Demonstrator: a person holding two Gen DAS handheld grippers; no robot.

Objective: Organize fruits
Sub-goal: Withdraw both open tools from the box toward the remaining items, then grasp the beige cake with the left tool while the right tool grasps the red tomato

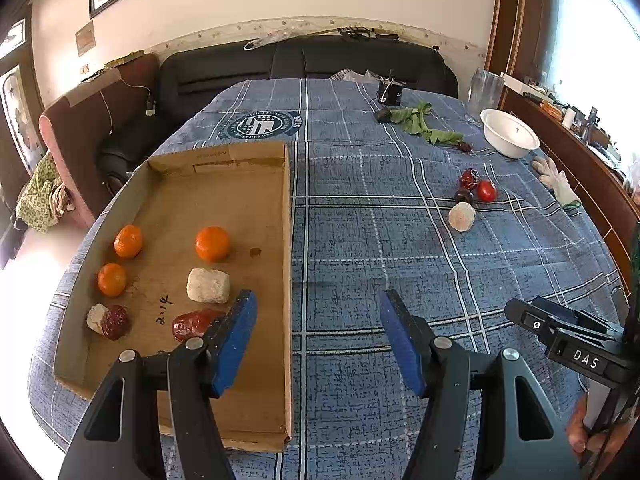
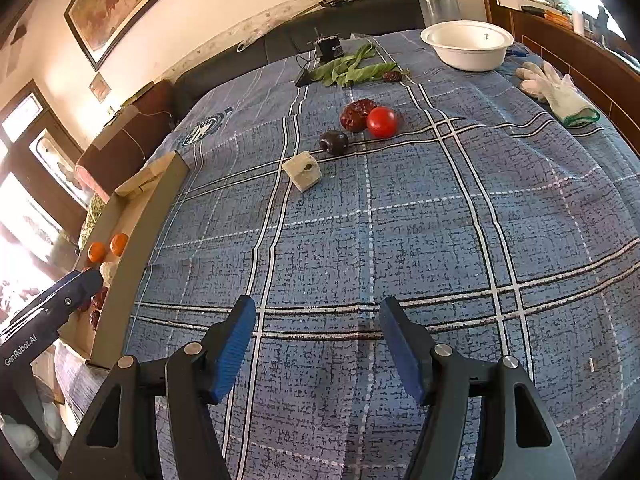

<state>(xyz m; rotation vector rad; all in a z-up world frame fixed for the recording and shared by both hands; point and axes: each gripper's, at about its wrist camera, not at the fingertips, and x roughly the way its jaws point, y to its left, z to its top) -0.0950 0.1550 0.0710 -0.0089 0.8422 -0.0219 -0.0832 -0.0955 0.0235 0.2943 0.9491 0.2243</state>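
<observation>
Right hand-held gripper (image 2: 318, 342) gapes empty over plaid cloth (image 2: 400, 240) — tomato (image 2: 382, 121) well ahead.

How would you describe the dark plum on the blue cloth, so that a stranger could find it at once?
Start from the white bowl at the far right of the blue checked cloth, then come nearer to the small cluster of loose pieces. The dark plum lies there between the red tomato and the white foam cube. It alone is smooth and almost black; the red date behind it is wrinkled.
</observation>
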